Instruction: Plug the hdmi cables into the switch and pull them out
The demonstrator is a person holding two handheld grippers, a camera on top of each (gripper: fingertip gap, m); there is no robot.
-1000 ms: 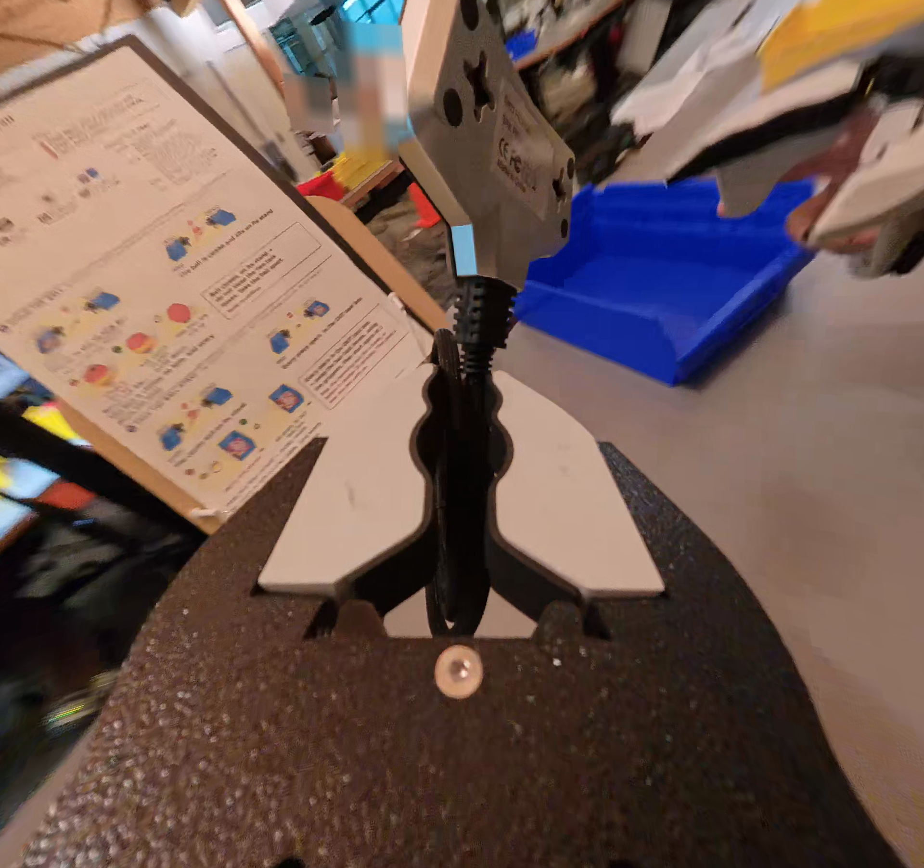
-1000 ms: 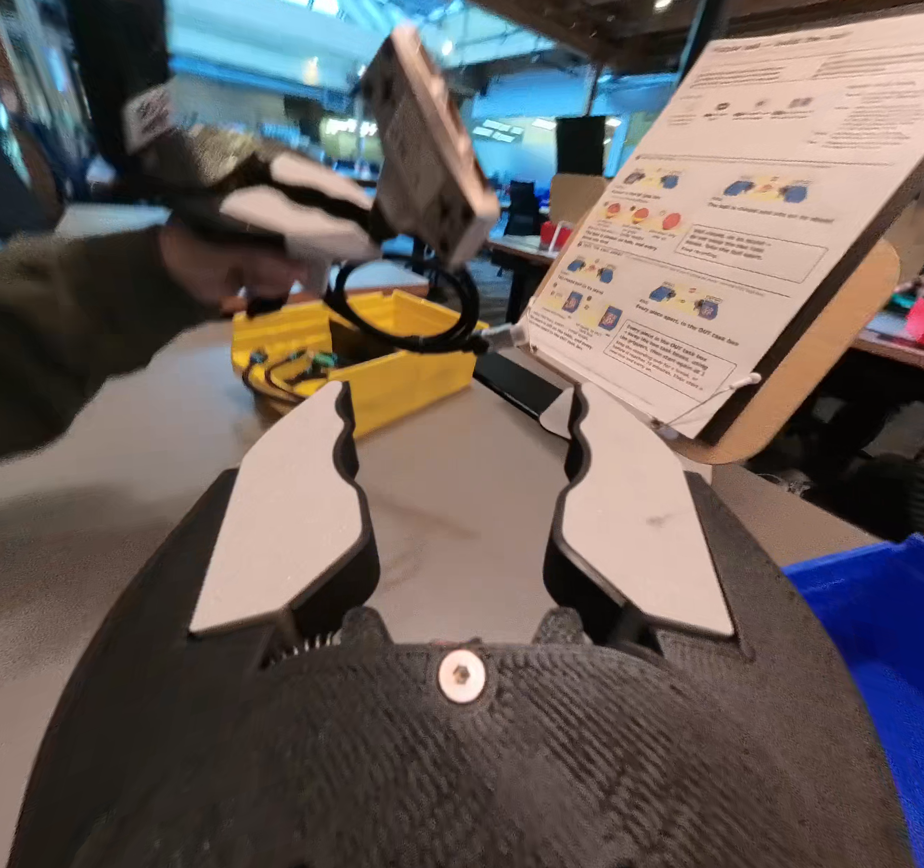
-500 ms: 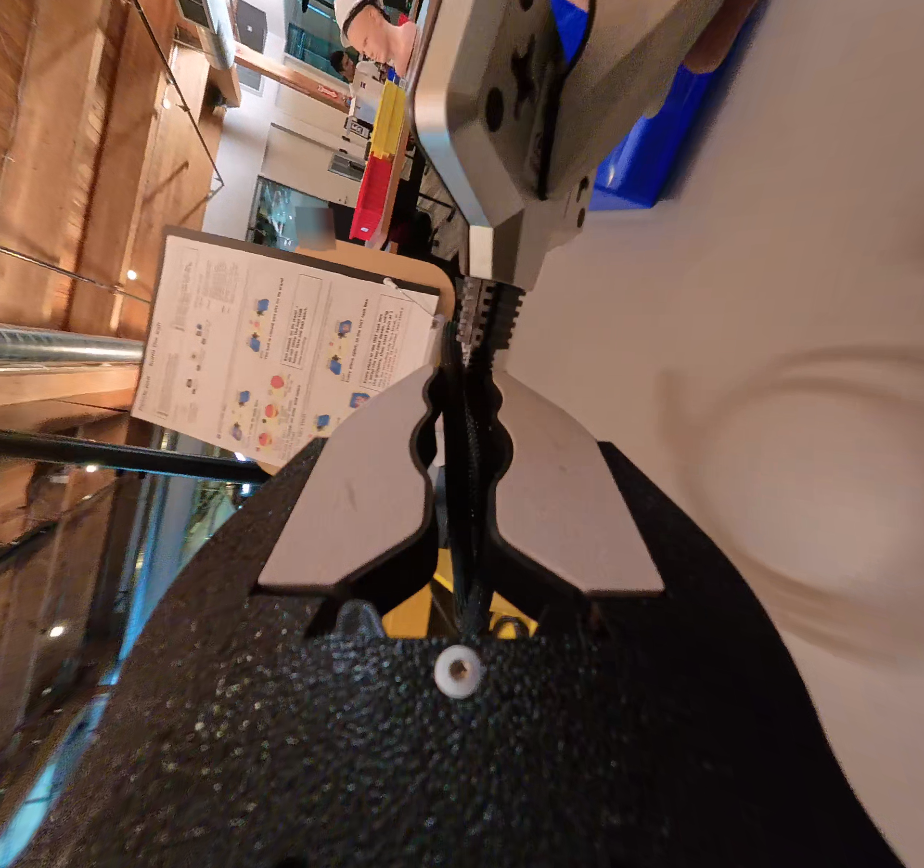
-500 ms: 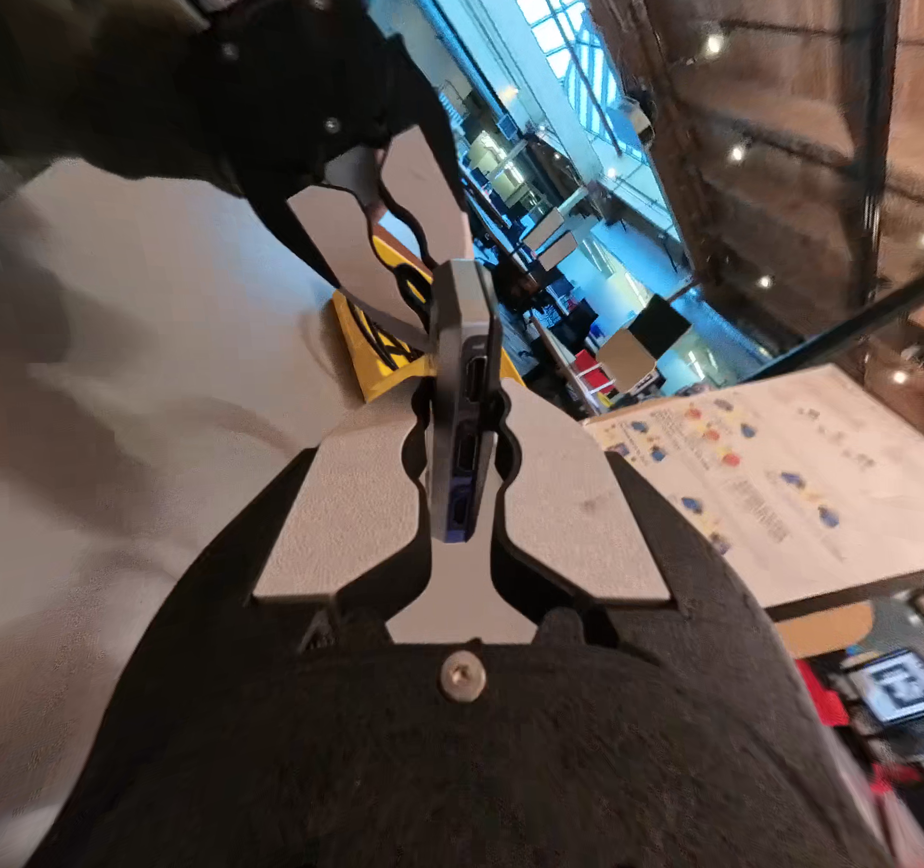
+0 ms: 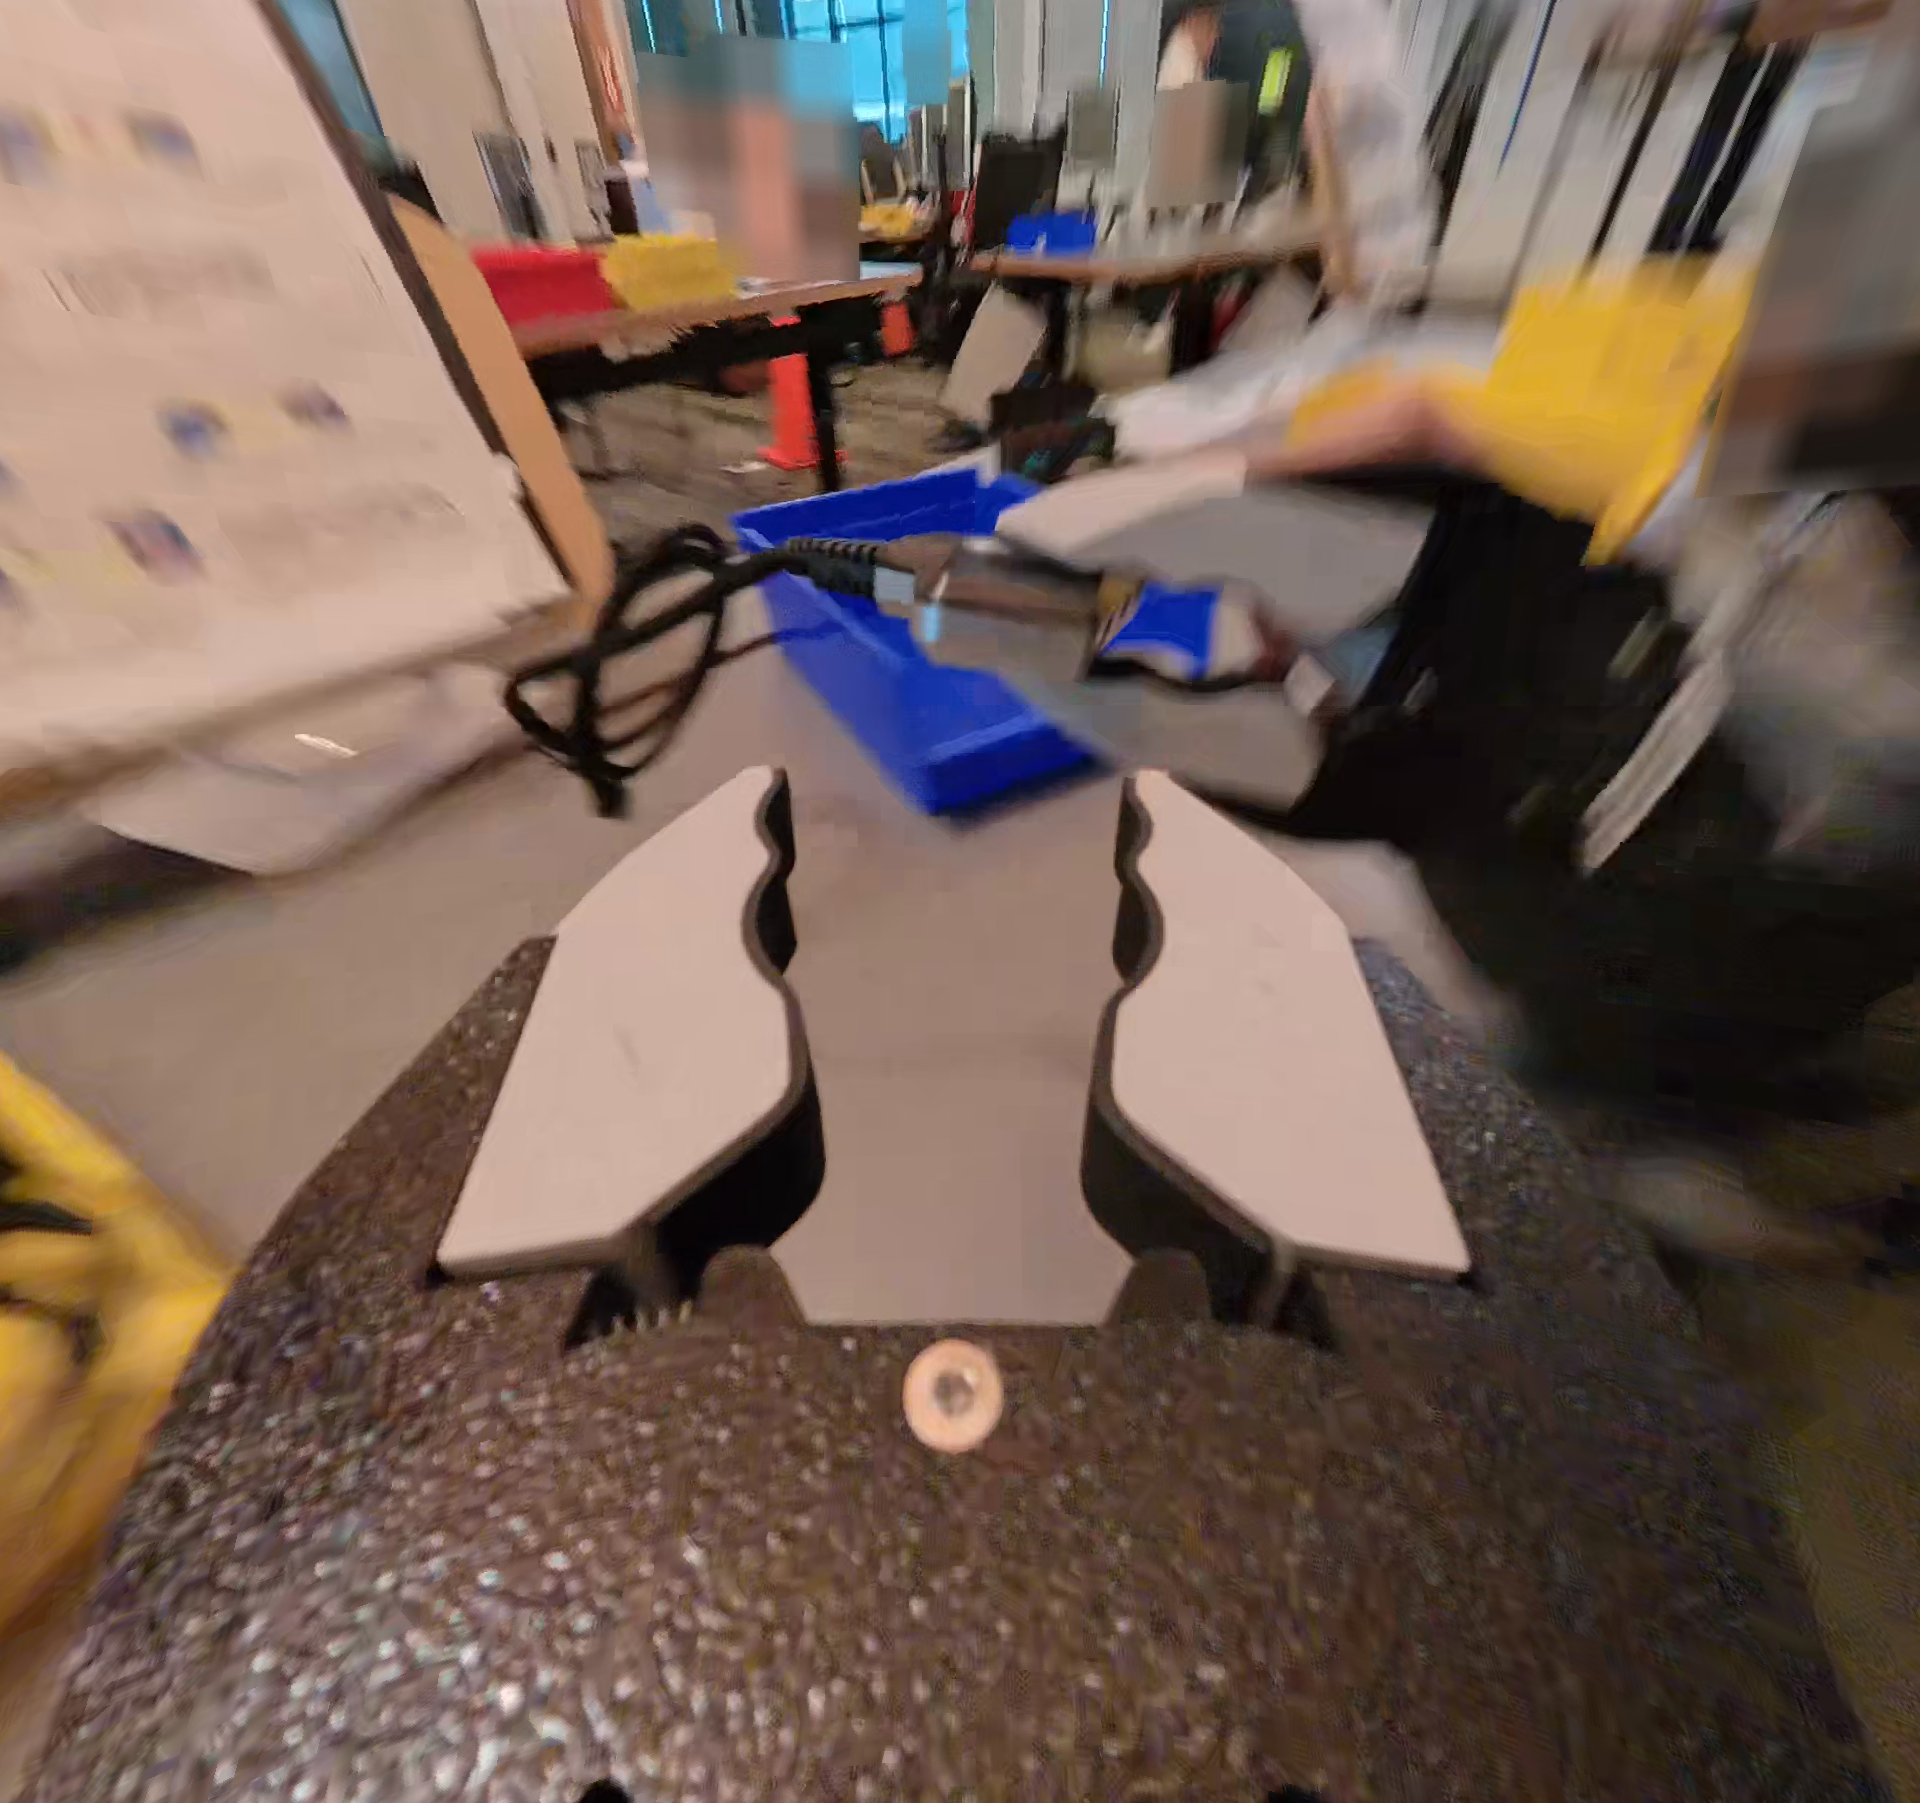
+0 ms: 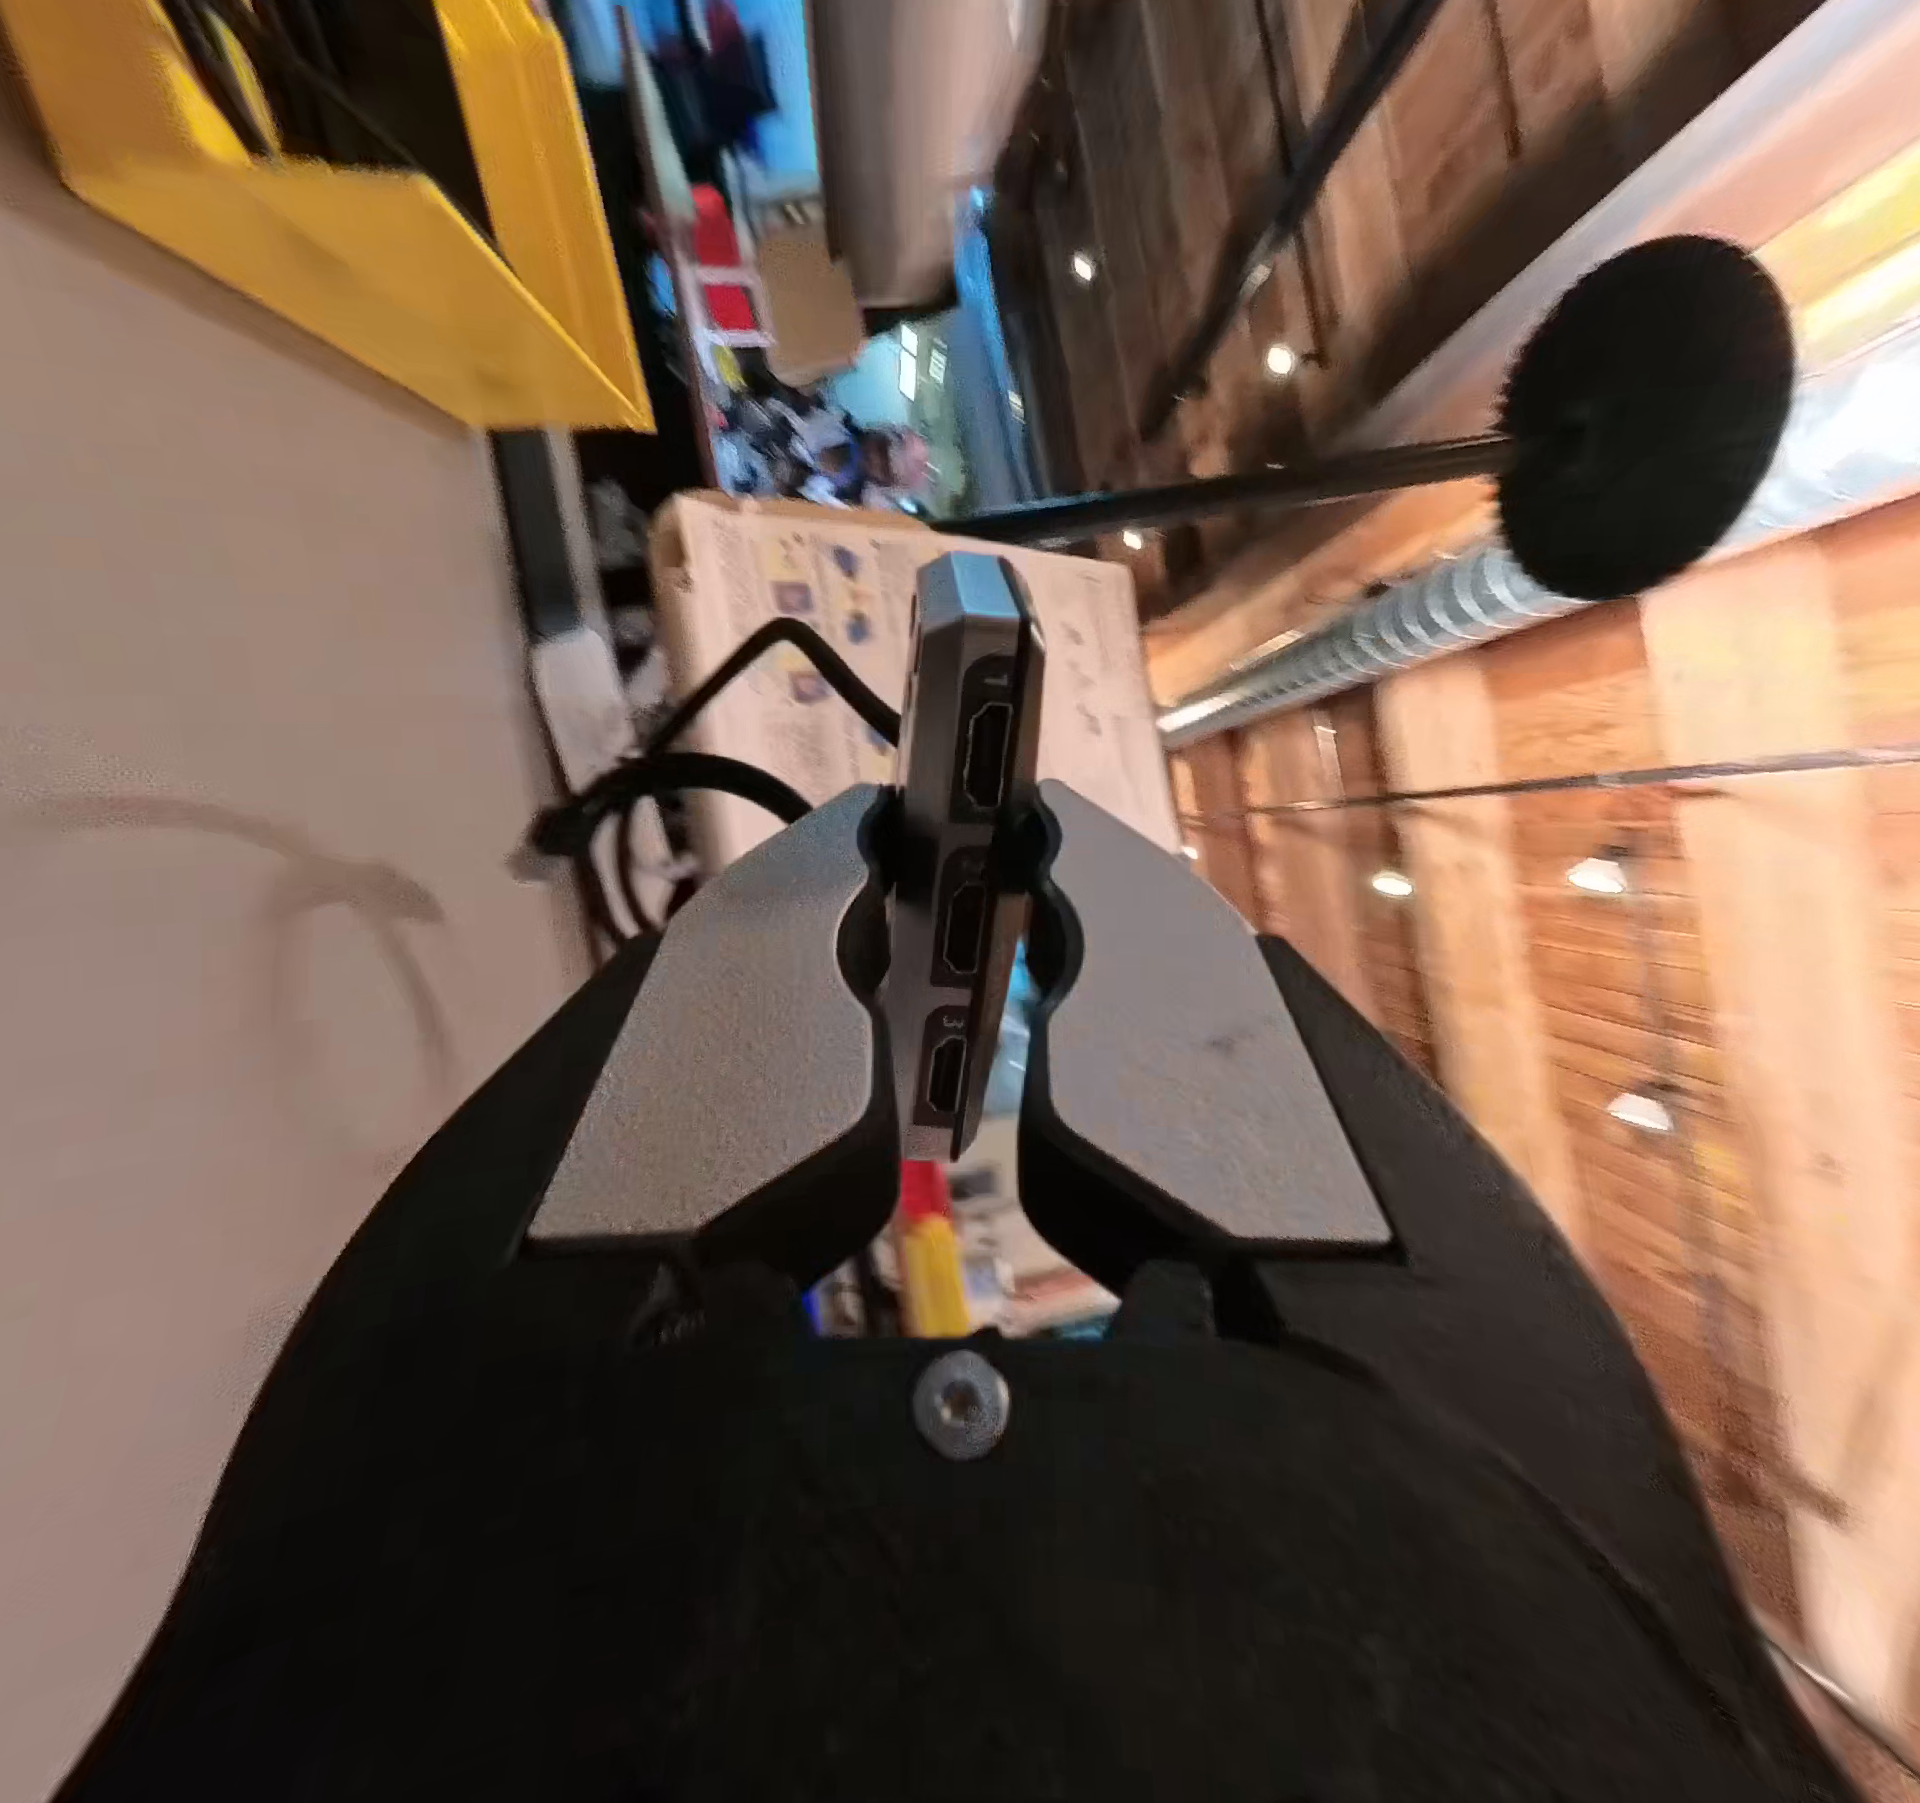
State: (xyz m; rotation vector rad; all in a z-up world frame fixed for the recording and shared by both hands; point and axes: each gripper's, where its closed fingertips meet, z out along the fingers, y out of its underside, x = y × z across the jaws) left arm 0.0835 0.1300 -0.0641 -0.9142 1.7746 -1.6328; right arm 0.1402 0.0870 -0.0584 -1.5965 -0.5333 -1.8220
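Observation:
My right gripper (image 6: 961, 818) is shut on the grey metal HDMI switch (image 6: 961, 922), held edge-on with three empty ports facing the camera. A black cable (image 6: 665, 797) hangs from its far side. In the left wrist view the switch (image 5: 1003, 605) shows farther off, clamped in the other gripper (image 5: 1143, 548) above the table, its black cable (image 5: 623, 673) drooping in loops to the left. My left gripper (image 5: 951, 818) is open and empty, low over the table and apart from the switch.
A blue bin (image 5: 914, 683) stands behind the switch. A yellow bin (image 6: 332, 153) holds dark cables; its edge shows in the left wrist view (image 5: 62, 1338). A tilted instruction board (image 5: 208, 403) stands at the left. The grey tabletop (image 5: 312, 974) lies below.
My left gripper has let go of the cable and opened, pulling back from the switch. My right gripper, open a second ago, closed on the switch and now holds it alone.

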